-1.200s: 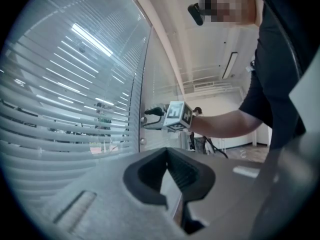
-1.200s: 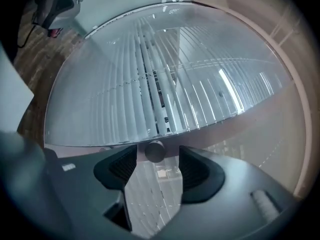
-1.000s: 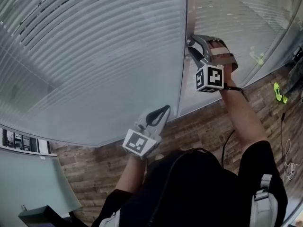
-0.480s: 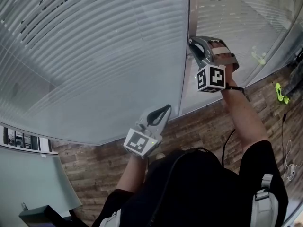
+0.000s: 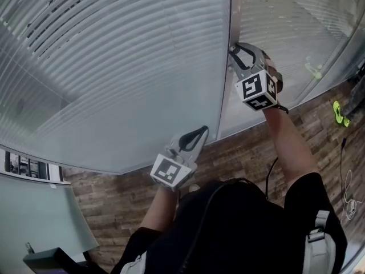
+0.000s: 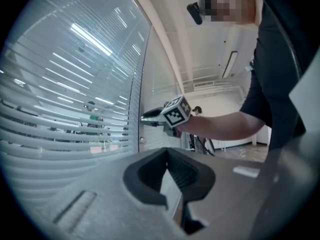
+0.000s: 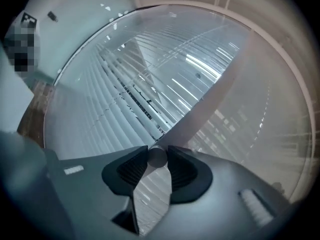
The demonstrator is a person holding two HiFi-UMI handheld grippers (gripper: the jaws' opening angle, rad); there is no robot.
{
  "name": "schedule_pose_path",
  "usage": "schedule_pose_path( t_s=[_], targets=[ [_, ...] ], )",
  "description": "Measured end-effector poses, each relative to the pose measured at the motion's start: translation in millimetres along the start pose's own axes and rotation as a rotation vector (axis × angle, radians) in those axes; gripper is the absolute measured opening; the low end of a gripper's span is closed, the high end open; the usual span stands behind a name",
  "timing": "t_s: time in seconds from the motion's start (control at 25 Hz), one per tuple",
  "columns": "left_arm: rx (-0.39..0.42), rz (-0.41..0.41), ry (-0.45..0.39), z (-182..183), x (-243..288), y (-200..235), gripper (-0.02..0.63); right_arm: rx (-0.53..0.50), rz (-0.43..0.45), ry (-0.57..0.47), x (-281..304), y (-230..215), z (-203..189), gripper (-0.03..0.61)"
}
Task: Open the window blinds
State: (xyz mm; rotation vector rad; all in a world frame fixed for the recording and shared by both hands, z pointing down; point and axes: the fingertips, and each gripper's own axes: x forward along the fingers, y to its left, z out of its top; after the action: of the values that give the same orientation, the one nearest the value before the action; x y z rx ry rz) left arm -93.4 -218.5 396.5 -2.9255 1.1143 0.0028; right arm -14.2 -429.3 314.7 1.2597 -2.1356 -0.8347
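Observation:
Horizontal white blinds [image 5: 114,67] hang behind glass, with a second pane of blinds [image 5: 285,21] to the right of a grey upright frame [image 5: 224,96]. A small round knob [image 7: 157,156] sits on that frame. My right gripper [image 5: 232,50] points at the frame and is shut on the knob, one pad on each side; it also shows in the left gripper view as the right gripper [image 6: 146,118]. My left gripper [image 5: 199,132] hangs lower, near the frame's foot, shut with nothing between its pads [image 6: 176,171]. Some slats at the upper left show dark gaps.
A second small knob [image 6: 142,140] sits lower on the frame. Brick-patterned flooring [image 5: 251,153] runs below the glass. Green objects [image 5: 337,112] and cables [image 5: 347,190] lie at the right. A pale panel [image 5: 40,221] and a dark device [image 5: 45,261] are at the lower left.
My right gripper's jaws have come together on the knob, and the gripper has rolled, so its marker cube now shows other faces. My left gripper has stayed still.

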Motion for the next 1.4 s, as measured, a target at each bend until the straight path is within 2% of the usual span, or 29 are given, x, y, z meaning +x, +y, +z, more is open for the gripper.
schedule_pose_path(
  t_s=[0.4, 0.68, 1.0, 1.4],
  targets=[
    [0.003, 0.001, -0.005, -5.3, -0.8, 1.8, 0.005, 0.409, -0.005, -0.058, 3.6, -5.2, -5.7, 0.129],
    [0.000, 0.008, 0.009, -6.1, -4.6, 4.2, 0.005, 0.667, 0.013, -0.084, 6.2, -9.8, -16.3, 0.129],
    [0.000, 0.005, -0.024, -14.7, -4.5, 2.5, 0.005, 0.945, 0.024, -0.130, 2.8, -14.2, -15.5, 0.129],
    [-0.017, 0.017, -0.010, -12.0, -8.1, 2.9, 0.005, 0.989, 0.032, -0.141, 2.7, -15.5, -15.2, 0.129]
  ],
)
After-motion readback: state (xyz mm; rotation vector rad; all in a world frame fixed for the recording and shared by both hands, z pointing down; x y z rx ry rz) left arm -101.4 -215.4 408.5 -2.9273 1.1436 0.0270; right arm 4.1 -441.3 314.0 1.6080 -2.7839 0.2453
